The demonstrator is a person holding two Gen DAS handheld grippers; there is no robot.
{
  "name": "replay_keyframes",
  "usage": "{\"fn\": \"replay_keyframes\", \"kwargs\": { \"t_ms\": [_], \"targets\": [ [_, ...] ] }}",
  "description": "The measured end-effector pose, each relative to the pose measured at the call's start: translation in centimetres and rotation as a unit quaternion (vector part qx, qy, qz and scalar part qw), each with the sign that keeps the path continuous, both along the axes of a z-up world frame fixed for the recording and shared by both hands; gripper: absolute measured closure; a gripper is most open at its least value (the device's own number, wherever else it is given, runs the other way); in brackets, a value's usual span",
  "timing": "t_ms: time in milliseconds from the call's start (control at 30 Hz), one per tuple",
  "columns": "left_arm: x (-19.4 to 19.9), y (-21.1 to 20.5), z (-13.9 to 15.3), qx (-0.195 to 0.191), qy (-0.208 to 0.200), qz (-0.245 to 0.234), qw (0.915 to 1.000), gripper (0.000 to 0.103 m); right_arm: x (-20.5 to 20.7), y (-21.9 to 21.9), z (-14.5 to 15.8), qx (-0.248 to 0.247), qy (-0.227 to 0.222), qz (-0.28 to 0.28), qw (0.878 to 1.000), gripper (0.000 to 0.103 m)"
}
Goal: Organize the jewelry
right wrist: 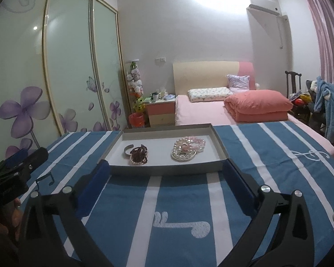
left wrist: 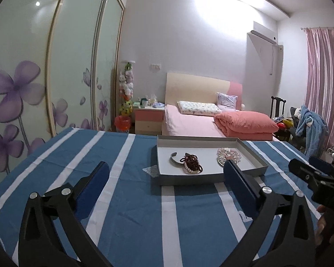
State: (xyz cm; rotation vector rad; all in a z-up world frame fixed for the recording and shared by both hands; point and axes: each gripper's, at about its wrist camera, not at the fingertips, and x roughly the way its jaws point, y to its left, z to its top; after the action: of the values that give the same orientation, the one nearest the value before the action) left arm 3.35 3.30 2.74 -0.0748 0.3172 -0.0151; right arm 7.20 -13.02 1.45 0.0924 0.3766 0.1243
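Jewelry lies in a shallow grey tray (right wrist: 220, 153) on the striped table (right wrist: 180, 200): at left a silver cuff (right wrist: 127, 149) beside dark red beads (right wrist: 140, 153), at right pearls (right wrist: 184, 153) with pink beads (right wrist: 194, 141). We find the left gripper (left wrist: 167, 178) and right gripper (right wrist: 165, 173) with fingers wide apart, holding nothing. We judge sorting near done; any next pick calls for a forward reach.

Both black, blue-padded tongs, left (left wrist: 167, 173) and right (right wrist: 165, 170), hover side by side, jaws spread wide, gripping nothing.
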Motion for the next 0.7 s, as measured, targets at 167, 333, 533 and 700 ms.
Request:
{"fn": "replay_keyframes", "kwargs": {
  "t_ms": [167,333,533,700],
  "targets": [
    [-1.2,-0.7,-0.7,0.013,-0.003,-0.001,0.9999,0.002,-1.8,0.1,-0.2,-0.008,-0.012,-0.001,1.0,0.004],
    [-1.5,-1.3,-1.9,0.023,0.006,-0.001,0.9997,0.002,-2.9,0.0,-0.7,-0.009,-0.021,-0.009,1.0,0.004],
    [-2.7,-1.5,-2.4,0.019,0.006,0.0,0.9998,0.002,-3.3,-0.1,-1.9,-0.009,-0.012,-0.004,1.0,0.004],
    [-3.3,-1.6,-1.9,0.02,-0.004,0.003,0.9998,0.002,-3.7,-0.2,-1.7,-0.01,-0.022,-0.004,1.0,0.004]
  ]
}}
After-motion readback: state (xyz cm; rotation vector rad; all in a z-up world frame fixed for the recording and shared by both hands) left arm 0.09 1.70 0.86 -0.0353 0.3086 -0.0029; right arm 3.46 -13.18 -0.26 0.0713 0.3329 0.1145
